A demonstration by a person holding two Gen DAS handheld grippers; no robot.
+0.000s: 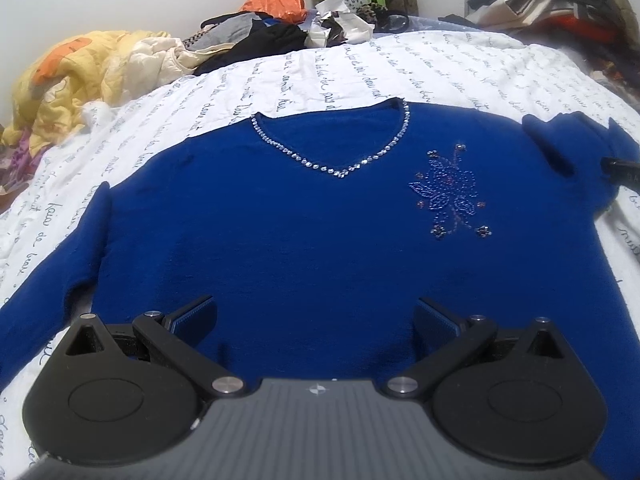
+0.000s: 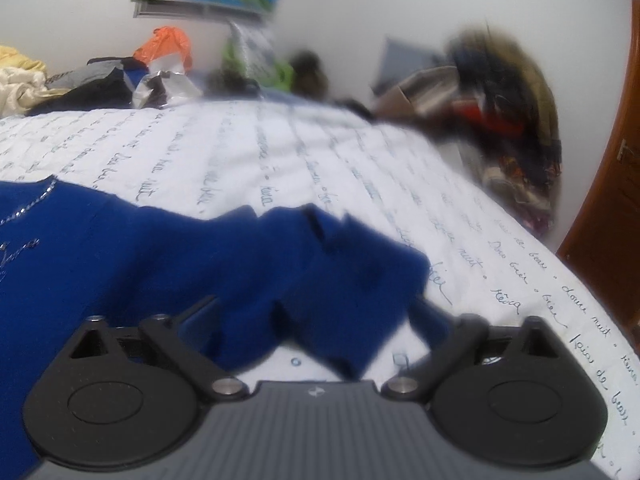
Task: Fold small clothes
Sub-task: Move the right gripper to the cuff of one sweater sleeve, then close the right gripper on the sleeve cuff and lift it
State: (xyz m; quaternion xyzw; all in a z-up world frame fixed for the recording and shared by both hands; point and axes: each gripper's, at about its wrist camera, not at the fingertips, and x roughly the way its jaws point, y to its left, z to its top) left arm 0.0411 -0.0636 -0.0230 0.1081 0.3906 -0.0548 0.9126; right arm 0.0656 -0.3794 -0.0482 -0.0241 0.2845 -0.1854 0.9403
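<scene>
In the left wrist view, the deep blue knit sweater with a rhinestone V-neck (image 1: 280, 220) lies flat in the middle of the frame on the white bed quilt with grey cursive writing (image 1: 360, 68); only "de" reads clearly. The left gripper (image 1: 316, 316) fingers are spread apart above its lower body, grasping nothing.

In the right wrist view, blurred, the right gripper (image 2: 316, 316) fingers are released, with the crumpled sleeve between them; "douce nuit" can be read at the right.

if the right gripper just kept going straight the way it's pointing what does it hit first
Most likely the bunched sleeve of the blue sweater, which lies straight ahead of the open right gripper. Beyond it is only the white bedspread; blur makes depth uncertain.
</scene>
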